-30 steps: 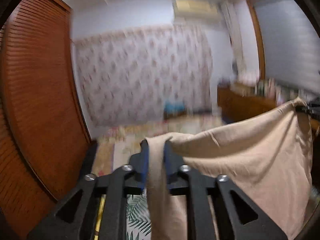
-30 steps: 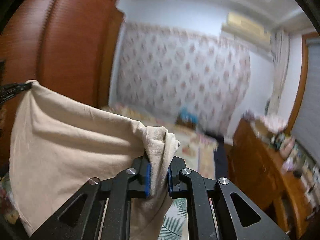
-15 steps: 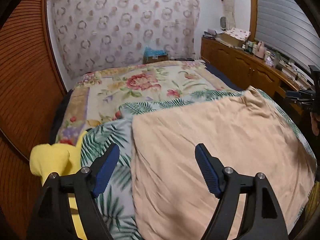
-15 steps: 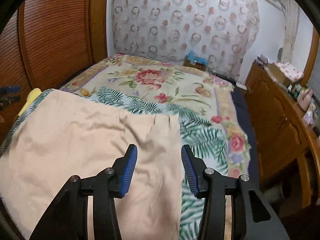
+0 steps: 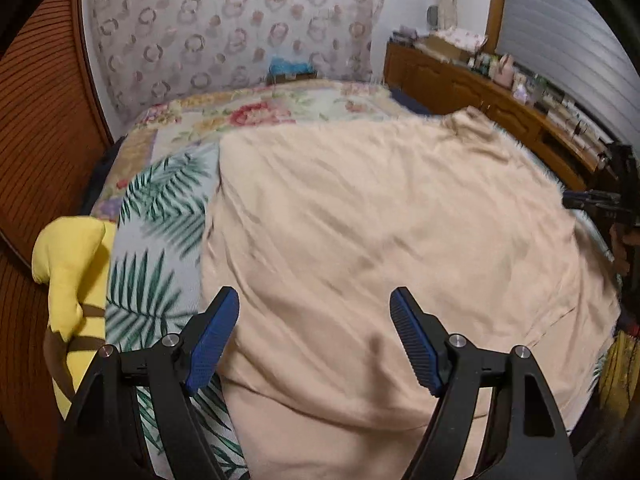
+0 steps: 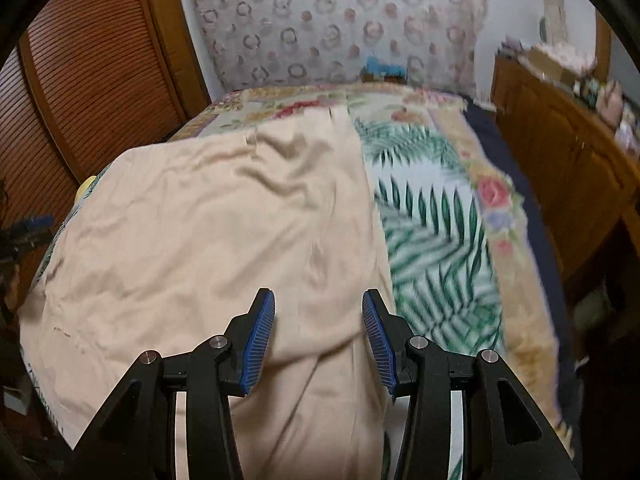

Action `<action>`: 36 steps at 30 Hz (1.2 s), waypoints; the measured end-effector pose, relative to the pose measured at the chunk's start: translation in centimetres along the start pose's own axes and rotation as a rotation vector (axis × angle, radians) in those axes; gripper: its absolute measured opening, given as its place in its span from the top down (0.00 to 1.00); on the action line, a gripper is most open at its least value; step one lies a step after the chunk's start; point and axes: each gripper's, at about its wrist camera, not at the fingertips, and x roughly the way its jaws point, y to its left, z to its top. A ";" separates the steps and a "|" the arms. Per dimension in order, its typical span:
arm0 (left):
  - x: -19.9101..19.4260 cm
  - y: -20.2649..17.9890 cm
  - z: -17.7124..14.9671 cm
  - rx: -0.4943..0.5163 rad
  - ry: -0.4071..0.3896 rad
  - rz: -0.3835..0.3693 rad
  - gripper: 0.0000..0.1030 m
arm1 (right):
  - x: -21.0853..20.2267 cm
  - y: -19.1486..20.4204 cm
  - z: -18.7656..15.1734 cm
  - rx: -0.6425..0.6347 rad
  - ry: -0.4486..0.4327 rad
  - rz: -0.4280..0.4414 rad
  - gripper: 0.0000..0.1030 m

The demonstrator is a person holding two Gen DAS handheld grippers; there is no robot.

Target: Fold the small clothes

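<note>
A beige garment [image 5: 380, 240] lies spread flat on the bed; it also shows in the right wrist view [image 6: 208, 256]. My left gripper [image 5: 314, 330] is open and empty, hovering over the garment's near left part. My right gripper [image 6: 318, 334] is open and empty above the garment's near right edge. The right gripper shows at the right rim of the left wrist view [image 5: 596, 200]. The left gripper shows at the left rim of the right wrist view [image 6: 28, 230].
The bed has a floral and palm-leaf cover [image 5: 160, 216], also seen in the right wrist view [image 6: 432, 216]. A yellow plush toy [image 5: 72, 264] lies at the bed's left edge. A wooden dresser [image 5: 500, 108] with small items runs along the right. A slatted wooden wardrobe [image 6: 100, 72] stands left.
A second ago both grippers held the garment up by its corners. They have let go and opened, and the garment now lies flat on the bed. Both grippers have since moved lower and closer.
</note>
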 end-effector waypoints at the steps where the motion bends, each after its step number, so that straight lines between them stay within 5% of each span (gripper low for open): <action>1: 0.5 0.1 -0.2 -0.008 0.016 -0.002 0.24 | 0.3 -0.2 0.0 0.001 0.008 -0.003 0.54; 7: 1.9 0.5 -1.2 -0.033 0.053 -0.003 0.24 | 0.5 0.4 0.8 -0.001 0.020 -0.011 0.55; 11: 2.1 0.0 -1.5 -0.006 0.043 0.022 0.23 | 0.8 1.4 1.5 -0.041 0.013 -0.011 0.89; 19: 2.5 -0.6 -2.0 0.035 0.027 0.033 0.06 | 1.8 2.7 0.9 -0.077 -0.016 -0.026 0.90; 26: 2.4 -0.5 -2.0 0.035 0.044 0.028 0.06 | 1.9 2.2 -0.3 -0.067 -0.045 -0.010 0.90; 32: -0.7 0.9 -1.7 -0.025 -0.020 -0.043 0.18 | 1.9 2.6 -0.5 -0.085 -0.046 -0.031 0.90; 36: -2.3 1.7 -2.0 -0.055 -0.039 -0.037 0.42 | 1.6 2.3 -0.4 -0.081 -0.046 -0.022 0.90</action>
